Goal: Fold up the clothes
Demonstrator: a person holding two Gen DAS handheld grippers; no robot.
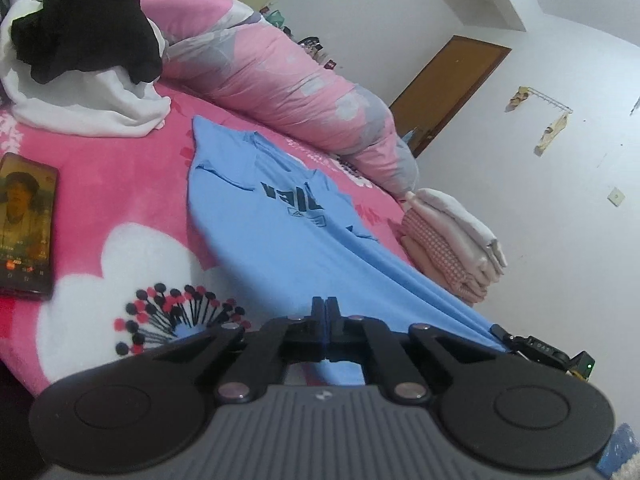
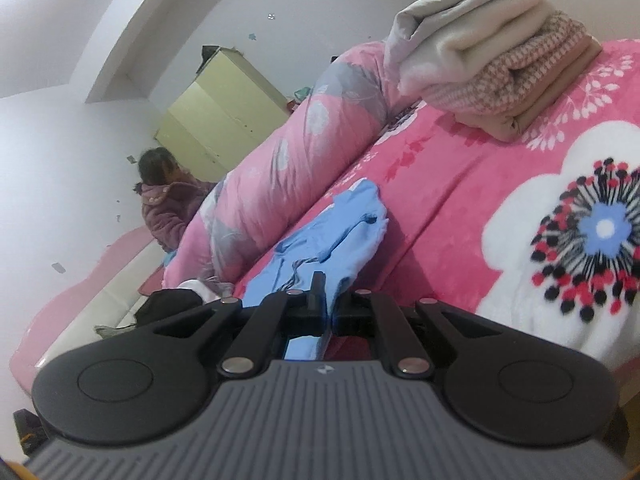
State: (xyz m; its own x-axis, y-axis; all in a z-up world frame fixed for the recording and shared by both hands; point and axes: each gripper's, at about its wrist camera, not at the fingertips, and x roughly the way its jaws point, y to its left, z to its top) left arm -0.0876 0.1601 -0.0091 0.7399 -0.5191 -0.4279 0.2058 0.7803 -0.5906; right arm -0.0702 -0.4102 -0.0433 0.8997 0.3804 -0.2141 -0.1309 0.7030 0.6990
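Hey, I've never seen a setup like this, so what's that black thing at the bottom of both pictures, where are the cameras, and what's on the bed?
Each black shape is a hand-held two-finger gripper with a camera on it looking forward along its fingers. One picture is from the left gripper, the other from the right gripper. Both are shut on the hem of a light blue printed T-shirt spread on the pink flowered blanket. Also on the bed: a lit smartphone, a stack of folded clothes, a black-and-white heap of unfolded clothes and a rolled pink quilt.
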